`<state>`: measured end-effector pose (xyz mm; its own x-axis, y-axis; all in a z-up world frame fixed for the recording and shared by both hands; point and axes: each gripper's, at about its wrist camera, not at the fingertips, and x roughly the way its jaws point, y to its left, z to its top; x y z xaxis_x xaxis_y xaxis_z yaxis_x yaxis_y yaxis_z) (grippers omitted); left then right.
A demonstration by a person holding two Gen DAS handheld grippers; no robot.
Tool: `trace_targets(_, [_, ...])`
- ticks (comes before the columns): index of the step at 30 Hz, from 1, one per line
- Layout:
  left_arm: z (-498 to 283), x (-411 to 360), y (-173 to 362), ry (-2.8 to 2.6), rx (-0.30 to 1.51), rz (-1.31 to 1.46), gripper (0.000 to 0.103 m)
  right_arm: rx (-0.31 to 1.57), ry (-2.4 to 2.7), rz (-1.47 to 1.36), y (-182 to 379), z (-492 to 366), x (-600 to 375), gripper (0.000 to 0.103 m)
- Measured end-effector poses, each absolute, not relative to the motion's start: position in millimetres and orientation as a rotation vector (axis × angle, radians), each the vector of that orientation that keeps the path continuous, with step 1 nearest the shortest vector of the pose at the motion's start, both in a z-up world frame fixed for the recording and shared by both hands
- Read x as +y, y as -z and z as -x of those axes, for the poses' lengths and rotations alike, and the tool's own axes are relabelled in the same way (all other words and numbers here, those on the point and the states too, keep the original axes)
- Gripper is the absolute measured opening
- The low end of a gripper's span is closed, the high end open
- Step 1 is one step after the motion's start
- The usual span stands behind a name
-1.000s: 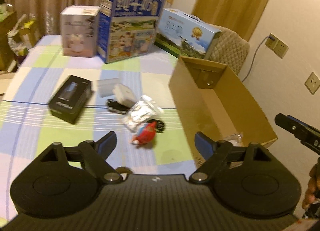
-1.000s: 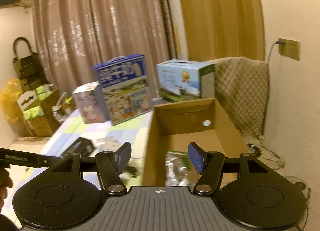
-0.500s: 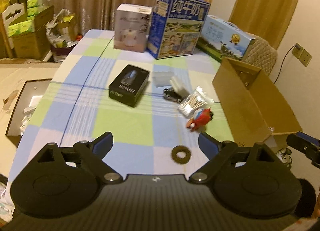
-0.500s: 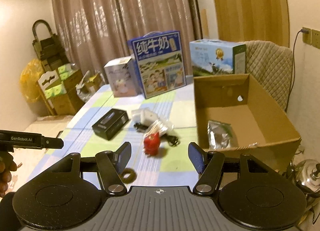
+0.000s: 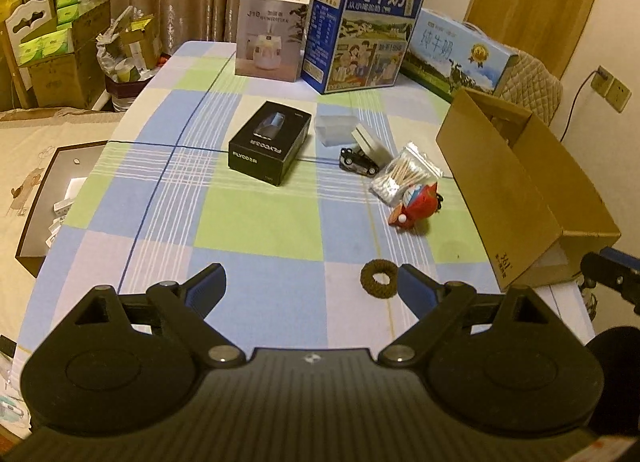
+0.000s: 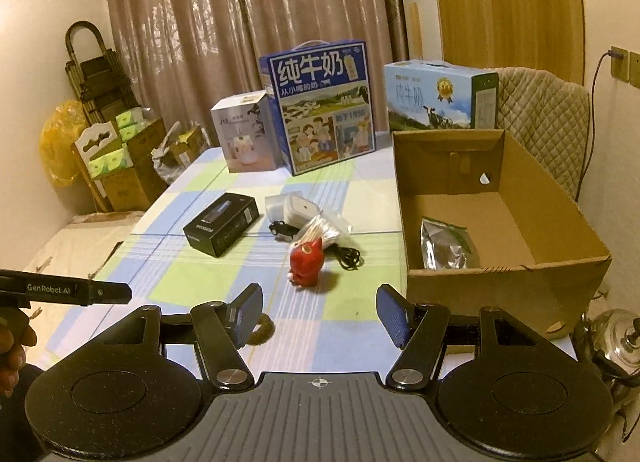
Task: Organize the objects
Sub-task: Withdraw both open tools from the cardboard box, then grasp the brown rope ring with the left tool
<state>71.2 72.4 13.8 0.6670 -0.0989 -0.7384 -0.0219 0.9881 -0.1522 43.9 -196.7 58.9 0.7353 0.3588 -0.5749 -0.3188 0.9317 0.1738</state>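
I hold my left gripper [image 5: 310, 288] and right gripper [image 6: 319, 312] spread wide and empty above the near edge of the checked table [image 5: 256, 221], because nothing is picked yet. The cardboard box [image 6: 500, 221] sits open at the table's right side, so loose things can drop straight in; a silver pouch [image 6: 448, 248] already lies inside. The red toy [image 6: 306, 262], the cotton swab bag [image 5: 406, 175] and the black box [image 5: 270, 147] wait outside it. The brown hair tie [image 5: 379, 277] lies nearest my fingers, likely my easiest next grab.
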Motion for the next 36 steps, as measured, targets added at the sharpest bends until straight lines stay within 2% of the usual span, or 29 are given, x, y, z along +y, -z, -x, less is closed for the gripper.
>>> trace_targets(18, [-93.3, 35.7, 33.8, 0.139, 0.904, 0.041, 0.089, 0.715, -0.408, -0.067, -16.0, -75.3, -181.7, 0.059])
trace_targets(23, [-106.9, 25.1, 51.0, 0.171, 0.928, 0.007, 0.086, 0.751, -0.409, -0.063, -0.5, -90.1, -177.2, 0.048])
trace_targets(29, [-122.6, 13.4, 70.7, 0.214, 0.946, -0.008, 0.080, 0.772, -0.393, -0.047, 15.8, -104.5, -173.8, 0.045])
trace_targets(36, [-135.8, 2.0, 89.5, 0.260, 0.952, -0.021, 0.079, 0.799, -0.372, -0.045, 32.3, -116.0, -172.9, 0.042])
